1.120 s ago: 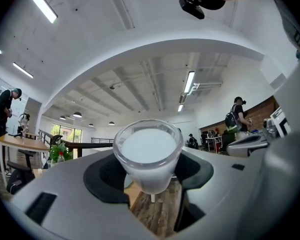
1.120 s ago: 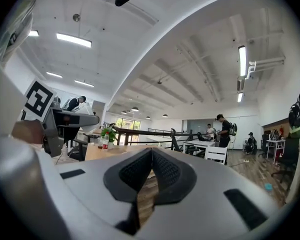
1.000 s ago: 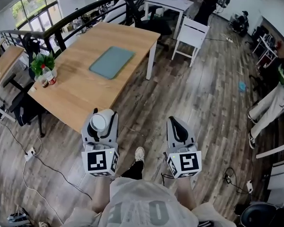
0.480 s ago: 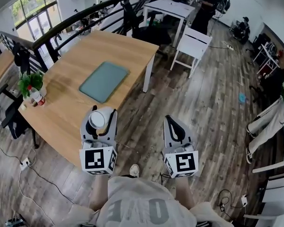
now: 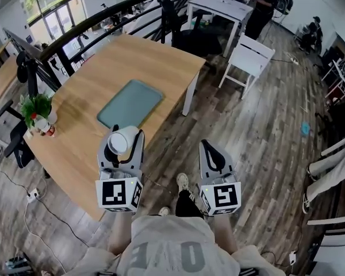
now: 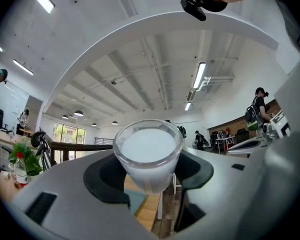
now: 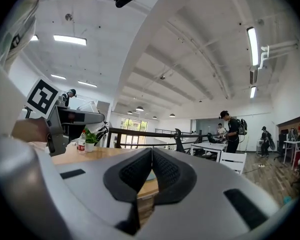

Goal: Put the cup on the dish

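Head view: left claw (image 5: 123, 137) grips round translucent cup (image 5: 119, 143).

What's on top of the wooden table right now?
The table carries a flat blue-green tray, plus a potted plant and small bottle at its left edge. The held cup hides part of the near side.

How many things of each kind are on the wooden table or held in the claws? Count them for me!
cup: 1, held in the left claw
teal dish: 1
potted plant: 1
bottle: 1
Total: 4
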